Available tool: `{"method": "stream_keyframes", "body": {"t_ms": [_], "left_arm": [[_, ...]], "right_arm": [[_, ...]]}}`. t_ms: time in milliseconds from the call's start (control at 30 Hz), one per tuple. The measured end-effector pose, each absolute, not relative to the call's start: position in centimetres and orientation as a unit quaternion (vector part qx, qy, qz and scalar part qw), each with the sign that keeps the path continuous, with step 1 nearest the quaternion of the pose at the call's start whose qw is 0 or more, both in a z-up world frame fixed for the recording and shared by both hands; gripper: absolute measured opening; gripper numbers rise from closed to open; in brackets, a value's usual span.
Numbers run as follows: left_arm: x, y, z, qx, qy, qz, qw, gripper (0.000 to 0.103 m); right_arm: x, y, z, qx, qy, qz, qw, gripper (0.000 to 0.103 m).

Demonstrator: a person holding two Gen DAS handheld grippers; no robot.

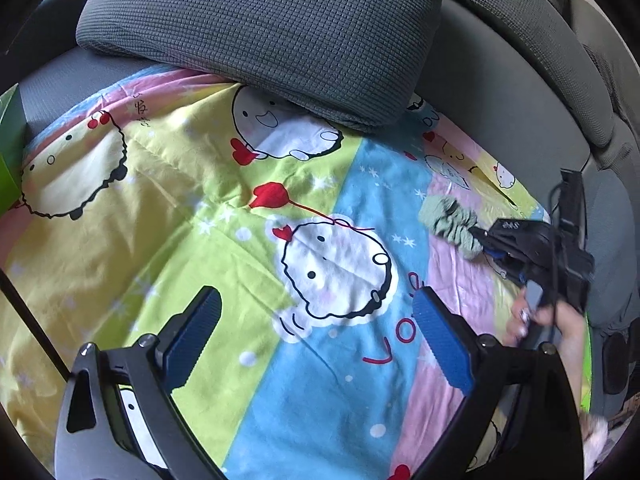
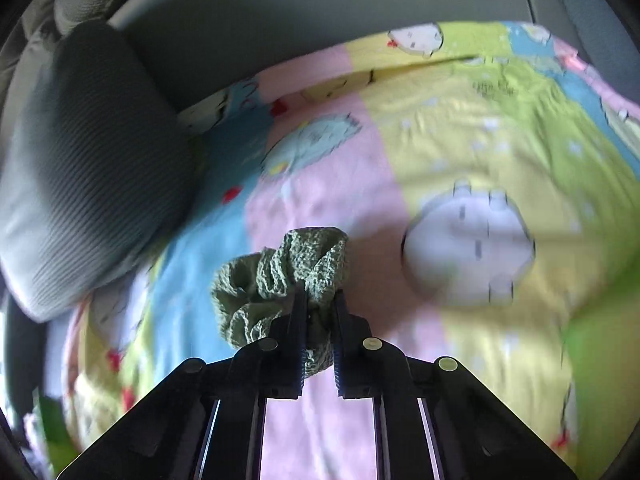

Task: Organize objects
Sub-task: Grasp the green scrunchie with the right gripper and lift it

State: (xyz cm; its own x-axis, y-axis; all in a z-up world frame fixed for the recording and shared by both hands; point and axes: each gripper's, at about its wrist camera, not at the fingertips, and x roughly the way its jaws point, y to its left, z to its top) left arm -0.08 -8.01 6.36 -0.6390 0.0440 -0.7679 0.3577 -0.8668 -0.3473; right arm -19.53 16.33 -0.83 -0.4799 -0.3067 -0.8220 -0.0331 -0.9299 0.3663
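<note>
My right tongs (image 2: 319,300) clamp the green scrunchie (image 2: 280,280) on the blanket (image 2: 320,184); left tongs (image 1: 316,340) wait apart. Next, probably lift and stow it.

The scrunchie (image 2: 276,280) is green crinkled cloth, matt and rough. The quilt (image 1: 224,208) beneath is smooth printed cotton-like fabric. At upper centre, the cushion (image 1: 260,24) shows grey waffle-knit cloth. The left hand-held gripper (image 1: 316,336) is matt black plastic with ribbed blue pads (image 1: 438,340).
</note>
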Motion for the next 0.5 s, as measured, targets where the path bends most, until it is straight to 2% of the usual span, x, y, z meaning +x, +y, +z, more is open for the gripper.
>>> {"method": "stream_keyframes", "body": {"t_ms": [100,267,333,433,500], "left_arm": [[-0.2,-7.6,6.1,0.419,0.24,-0.871,0.089,0.096],[-0.4,-7.1,5.4,0.432,0.234,-0.867,0.082,0.096],[-0.5,-7.0,5.1,0.437,0.236,-0.864,0.081,0.096],[-0.6,-6.8,4.8,0.444,0.24,-0.86,0.074,0.096],[-0.6,-6.4,4.7,0.45,0.24,-0.858,0.063,0.096]], "right_arm": [[-16.5,15.7,0.2,0.524,-0.173,-0.826,0.112,0.012],[-11.3,14.3,1.8,0.543,-0.123,-0.82,0.134,0.012],[-9.4,14.5,2.0,0.55,-0.127,-0.813,0.145,0.012],[-6.8,15.4,2.3,0.553,-0.133,-0.811,0.135,0.012],[-5.8,15.4,2.4,0.552,-0.106,-0.817,0.128,0.012]]}}
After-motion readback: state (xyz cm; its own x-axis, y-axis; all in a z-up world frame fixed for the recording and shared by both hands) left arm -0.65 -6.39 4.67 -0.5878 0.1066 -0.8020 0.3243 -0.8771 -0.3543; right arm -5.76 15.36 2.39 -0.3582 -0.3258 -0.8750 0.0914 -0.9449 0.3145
